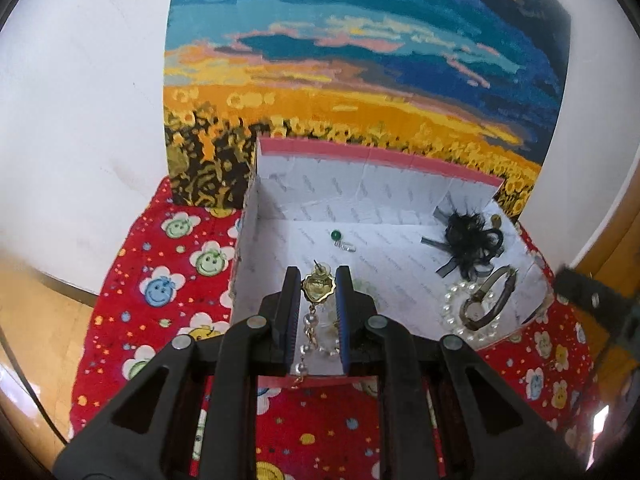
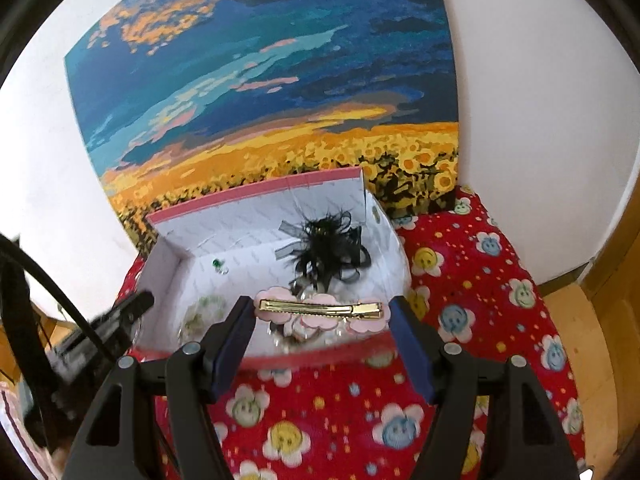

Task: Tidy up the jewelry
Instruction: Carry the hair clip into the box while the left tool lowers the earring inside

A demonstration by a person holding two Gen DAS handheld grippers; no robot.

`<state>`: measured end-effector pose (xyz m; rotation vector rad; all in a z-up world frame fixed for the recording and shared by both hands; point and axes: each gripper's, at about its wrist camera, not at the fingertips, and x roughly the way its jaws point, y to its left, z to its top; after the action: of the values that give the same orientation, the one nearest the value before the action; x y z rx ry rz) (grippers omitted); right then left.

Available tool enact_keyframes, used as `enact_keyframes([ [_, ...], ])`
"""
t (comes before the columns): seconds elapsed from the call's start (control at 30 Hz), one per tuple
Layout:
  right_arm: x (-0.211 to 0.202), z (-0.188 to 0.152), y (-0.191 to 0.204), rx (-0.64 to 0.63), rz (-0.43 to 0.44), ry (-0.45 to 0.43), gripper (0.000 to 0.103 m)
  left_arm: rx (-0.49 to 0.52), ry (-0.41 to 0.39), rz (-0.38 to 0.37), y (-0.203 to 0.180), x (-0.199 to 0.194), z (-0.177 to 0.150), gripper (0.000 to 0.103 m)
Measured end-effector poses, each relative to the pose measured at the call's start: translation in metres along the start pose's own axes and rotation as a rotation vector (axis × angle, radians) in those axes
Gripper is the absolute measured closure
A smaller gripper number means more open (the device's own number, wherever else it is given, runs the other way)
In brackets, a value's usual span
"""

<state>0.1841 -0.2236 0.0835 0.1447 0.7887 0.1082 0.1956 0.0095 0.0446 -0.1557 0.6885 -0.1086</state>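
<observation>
A red smiley-flower cloth (image 1: 132, 280) carries a white box (image 1: 400, 196) before a sunflower painting (image 1: 360, 60). Left gripper (image 1: 318, 280) pinches a gold earring (image 1: 318, 286); right gripper (image 2: 322, 314), jaws wide, brackets a pink hair clip (image 2: 324, 312).

This looks like a room in someone's home. A big sunflower-field painting (image 1: 360, 60) leans against a plain white wall (image 1: 80, 100), and a red cloth printed with smiling flowers (image 2: 480, 280) covers the tabletop. On it sits an open paper-lined box (image 1: 360, 184) holding personal trinkets: a black feathery hair piece (image 1: 472, 240), a wristwatch (image 1: 486, 300), a pearl bracelet (image 1: 456, 312). Pale wood flooring (image 1: 44, 320) shows at the edges.
</observation>
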Motion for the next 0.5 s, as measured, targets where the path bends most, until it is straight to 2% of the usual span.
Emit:
enact_keyframes([
  [0.2,0.03,0.006,-0.004,0.049,-0.007,0.015,0.032,-0.001,0.039,-0.007,0.002,0.013,-0.005,0.094],
  [0.5,0.064,0.018,-0.001,0.036,-0.026,0.04,0.032,0.014,0.045,0.009,0.004,0.018,-0.007,0.093],
])
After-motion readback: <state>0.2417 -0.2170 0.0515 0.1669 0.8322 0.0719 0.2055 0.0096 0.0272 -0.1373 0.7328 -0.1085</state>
